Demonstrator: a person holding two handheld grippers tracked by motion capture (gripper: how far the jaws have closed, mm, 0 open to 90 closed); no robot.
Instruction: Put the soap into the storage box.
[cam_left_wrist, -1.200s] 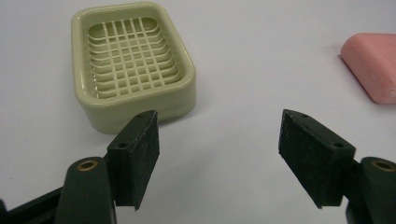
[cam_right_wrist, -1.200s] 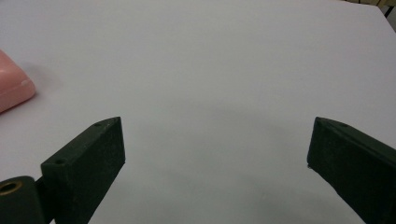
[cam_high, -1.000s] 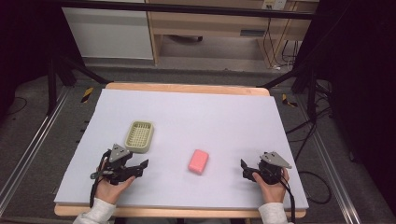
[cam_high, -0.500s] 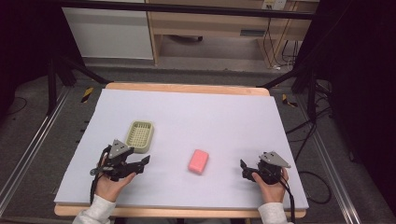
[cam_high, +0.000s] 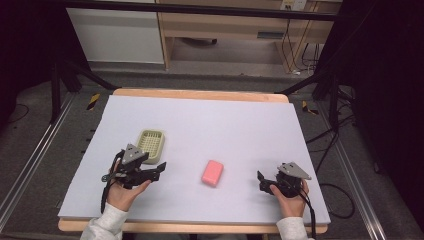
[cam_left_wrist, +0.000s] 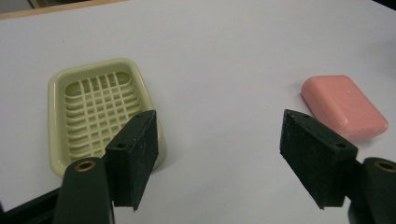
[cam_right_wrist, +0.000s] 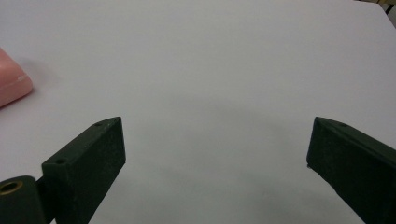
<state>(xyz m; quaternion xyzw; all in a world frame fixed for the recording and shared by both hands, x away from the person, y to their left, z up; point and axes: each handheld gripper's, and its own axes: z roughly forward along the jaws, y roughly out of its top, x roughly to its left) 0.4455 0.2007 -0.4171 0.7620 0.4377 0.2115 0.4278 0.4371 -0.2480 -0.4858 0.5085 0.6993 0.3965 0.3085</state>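
Pink soap (cam_high: 212, 172) unmoved; left gripper (cam_high: 161, 166) higher, nearer dish (cam_high: 151, 141).

Pink soap bar (cam_high: 212, 173) lying flat, near pale-green slotted soap dish (cam_high: 151, 145)

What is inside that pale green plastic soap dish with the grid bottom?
Nothing lies in the pale green plastic soap dish: its bare grid shows. One black jaw of the left gripper covers its near corner.

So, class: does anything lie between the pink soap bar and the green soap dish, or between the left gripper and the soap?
Nothing visible does. The pink soap bar and the green soap dish lie apart on bare white table. The left gripper, jaws open and empty, has bare surface between it and the soap.
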